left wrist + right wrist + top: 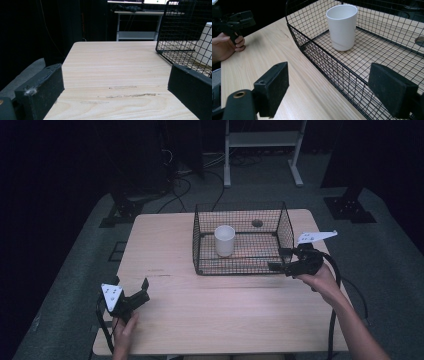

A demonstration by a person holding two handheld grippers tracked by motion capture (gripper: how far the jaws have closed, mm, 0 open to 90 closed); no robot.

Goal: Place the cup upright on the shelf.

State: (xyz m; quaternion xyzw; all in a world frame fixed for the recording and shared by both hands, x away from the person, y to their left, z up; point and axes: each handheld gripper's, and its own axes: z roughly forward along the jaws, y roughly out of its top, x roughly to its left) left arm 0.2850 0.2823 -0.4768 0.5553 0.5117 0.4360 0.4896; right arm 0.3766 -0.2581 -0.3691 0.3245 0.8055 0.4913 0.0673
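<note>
A black wire basket (235, 266) stands on the far middle of the wooden table (210, 315). A white cup (224, 240) stands upright inside it, left of centre. My right gripper (275, 259) is open at the basket's front right corner. In the right gripper view, the basket's front wall (317, 53) runs between the jaws of my right gripper (332, 90), and the cup (342, 27) stands beyond. My left gripper (131, 284) is open and holds nothing near the front left edge. In the left gripper view, my left gripper (115, 87) faces bare wood, with the basket (185, 27) and cup (205, 42) at right.
A white shelf frame (262, 140) and cables lie on the dark floor beyond the table. Black stand feet (350, 207) sit at the far right and far left. Bare wood stretches between the two grippers. The other hand with the left gripper (234, 22) appears in the right gripper view.
</note>
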